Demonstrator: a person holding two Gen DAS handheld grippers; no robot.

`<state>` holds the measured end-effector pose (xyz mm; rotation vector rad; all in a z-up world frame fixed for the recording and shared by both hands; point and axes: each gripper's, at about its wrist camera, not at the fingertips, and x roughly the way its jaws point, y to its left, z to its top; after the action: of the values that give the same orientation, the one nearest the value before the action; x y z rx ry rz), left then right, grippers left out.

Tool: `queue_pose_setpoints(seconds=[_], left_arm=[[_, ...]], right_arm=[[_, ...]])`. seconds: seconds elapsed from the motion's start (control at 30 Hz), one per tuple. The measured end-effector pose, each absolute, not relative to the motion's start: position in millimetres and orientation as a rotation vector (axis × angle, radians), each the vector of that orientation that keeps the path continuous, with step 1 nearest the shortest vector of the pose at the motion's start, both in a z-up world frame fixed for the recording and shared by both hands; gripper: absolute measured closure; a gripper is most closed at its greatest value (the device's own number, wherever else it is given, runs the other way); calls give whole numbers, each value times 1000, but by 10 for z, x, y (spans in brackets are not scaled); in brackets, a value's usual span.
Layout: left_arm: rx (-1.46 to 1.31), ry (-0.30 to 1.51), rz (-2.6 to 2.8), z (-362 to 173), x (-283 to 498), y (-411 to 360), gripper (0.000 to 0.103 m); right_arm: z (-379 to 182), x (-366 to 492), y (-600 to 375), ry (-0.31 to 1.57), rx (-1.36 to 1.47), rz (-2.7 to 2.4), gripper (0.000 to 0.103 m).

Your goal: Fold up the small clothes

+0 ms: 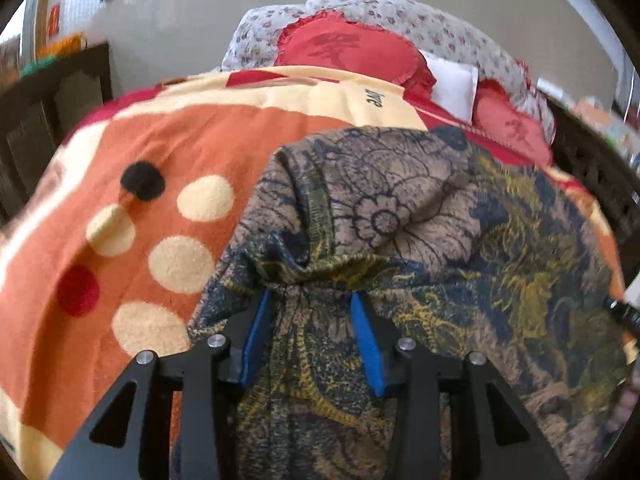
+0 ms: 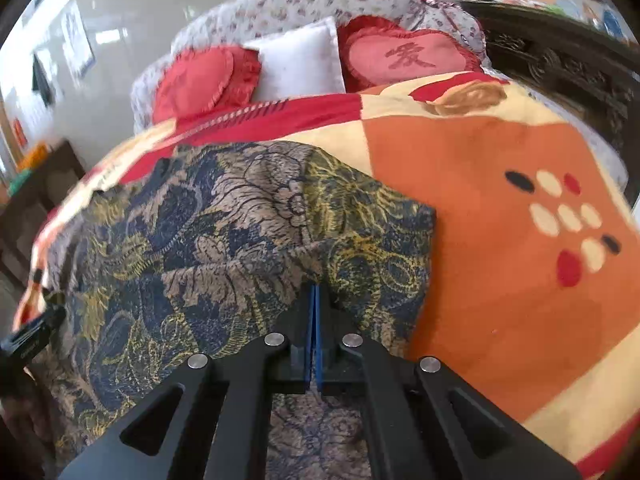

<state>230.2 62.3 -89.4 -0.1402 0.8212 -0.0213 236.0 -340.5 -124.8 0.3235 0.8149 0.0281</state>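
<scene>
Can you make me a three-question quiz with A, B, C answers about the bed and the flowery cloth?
1. Where is the white pillow?
A. Between two red heart cushions
B. On the floor
C. Under the blanket

2. How many red heart cushions are there?
A. One
B. Two
C. Four

3. What is the right gripper doing?
A. Wide open
B. Shut on the flowery cloth
C. Holding a pillow

Answers: 1 A, a heart cushion sits either side. 2 B, the second cushion is the only other. 3 B, its blue pads meet at the cloth's edge.
</scene>
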Motion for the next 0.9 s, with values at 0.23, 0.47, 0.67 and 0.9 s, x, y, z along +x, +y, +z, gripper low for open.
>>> queue_pose_setpoints(seconds=[0.23, 0.47, 0.67, 0.9], left_arm=[[-32, 825, 38, -879, 2303, 458, 58], [-51, 824, 31, -882, 2286, 458, 57], [-59, 824, 34, -884, 2289, 473, 56], [-64, 825, 31, -884, 2296, 490, 56]], right_arm=[[-1253, 2409, -3436, 811, 339, 66, 90], [-711, 1905, -3283, 796, 284, 118, 84], [-1212, 1611, -2922, 906, 161, 150, 77], [-1318, 1602, -3128, 865, 308, 223, 80]])
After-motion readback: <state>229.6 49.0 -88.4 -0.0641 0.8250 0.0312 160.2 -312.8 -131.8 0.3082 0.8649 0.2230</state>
